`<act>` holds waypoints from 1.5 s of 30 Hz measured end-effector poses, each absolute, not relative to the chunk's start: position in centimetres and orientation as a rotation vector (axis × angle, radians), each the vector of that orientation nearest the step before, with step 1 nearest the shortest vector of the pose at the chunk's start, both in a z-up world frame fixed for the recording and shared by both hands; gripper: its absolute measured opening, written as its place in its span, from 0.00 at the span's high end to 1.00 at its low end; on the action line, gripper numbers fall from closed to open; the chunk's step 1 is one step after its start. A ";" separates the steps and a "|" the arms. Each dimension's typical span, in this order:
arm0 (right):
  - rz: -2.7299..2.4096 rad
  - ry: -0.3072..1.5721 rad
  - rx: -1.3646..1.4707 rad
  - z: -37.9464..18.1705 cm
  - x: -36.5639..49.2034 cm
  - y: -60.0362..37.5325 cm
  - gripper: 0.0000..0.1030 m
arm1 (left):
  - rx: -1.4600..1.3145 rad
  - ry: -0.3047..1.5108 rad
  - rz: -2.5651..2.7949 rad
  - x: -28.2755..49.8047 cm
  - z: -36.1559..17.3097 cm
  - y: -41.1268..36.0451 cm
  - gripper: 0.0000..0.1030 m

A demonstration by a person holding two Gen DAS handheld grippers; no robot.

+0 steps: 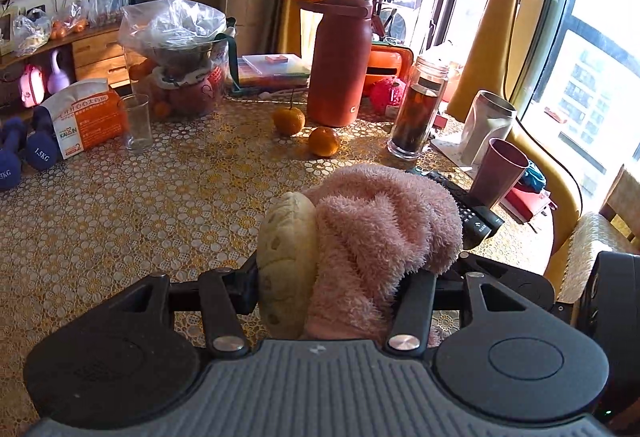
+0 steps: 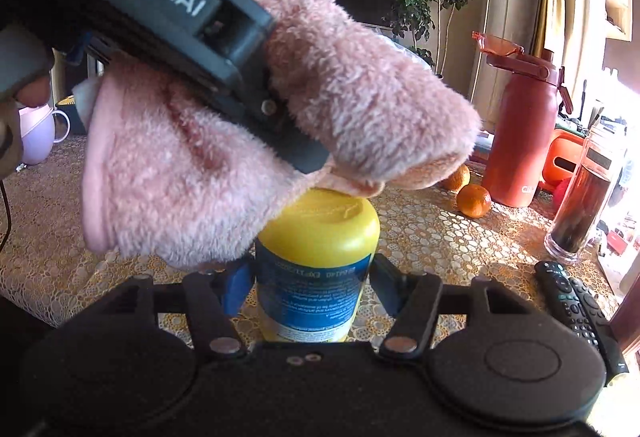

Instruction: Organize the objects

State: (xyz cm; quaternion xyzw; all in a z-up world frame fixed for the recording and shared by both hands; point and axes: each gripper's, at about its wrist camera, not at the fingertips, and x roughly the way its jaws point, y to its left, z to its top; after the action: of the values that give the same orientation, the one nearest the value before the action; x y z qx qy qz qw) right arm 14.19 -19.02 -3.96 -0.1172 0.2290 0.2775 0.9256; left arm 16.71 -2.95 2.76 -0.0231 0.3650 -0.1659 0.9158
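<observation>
The left hand-held gripper (image 1: 340,269) is clamped on a fluffy pink fleece slipper (image 1: 372,233), whose pale beige rubber sole (image 1: 286,265) presses against the left finger while the plush upper bulges over the right one. The slipper fills the space between the fingers and hangs above the worktop (image 1: 140,221), which is covered with a yellow and white lace-patterned cloth.

In the right wrist view the same slipper (image 2: 224,141) hangs from the left hand-held gripper (image 2: 280,133) high in the frame, its lower edge just above, perhaps touching, the yellow lid of a cylindrical bottle with a blue label (image 2: 316,269). That bottle stands upright between the fingers of the right hand-held gripper (image 2: 312,285), which are closed against its sides.

Farther back on the worktop stand a tall red insulated bottle with a flip lid (image 1: 340,65), two orange tangerines (image 1: 324,141) just in front of it, and a clear glass tumbler holding dark tea (image 1: 416,113) to their right. A black remote control (image 1: 468,209) lies near the slipper, beside a dusky pink plastic cup (image 1: 500,173). To the left are an empty drinking glass (image 1: 138,121) and an orange and white carton (image 1: 84,117).
</observation>
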 end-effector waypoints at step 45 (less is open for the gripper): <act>0.598 0.471 -0.268 -3.9 13.7 -18.9 0.38 | 0.230 0.827 -0.277 15.4 -2.9 -1.2 0.49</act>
State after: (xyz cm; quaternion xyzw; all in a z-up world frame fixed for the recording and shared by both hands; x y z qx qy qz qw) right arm 13.69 -18.91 -3.88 -0.1302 0.2293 0.2911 0.9196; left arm 15.36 -1.25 -2.87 0.1109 0.3996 -0.1339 0.9001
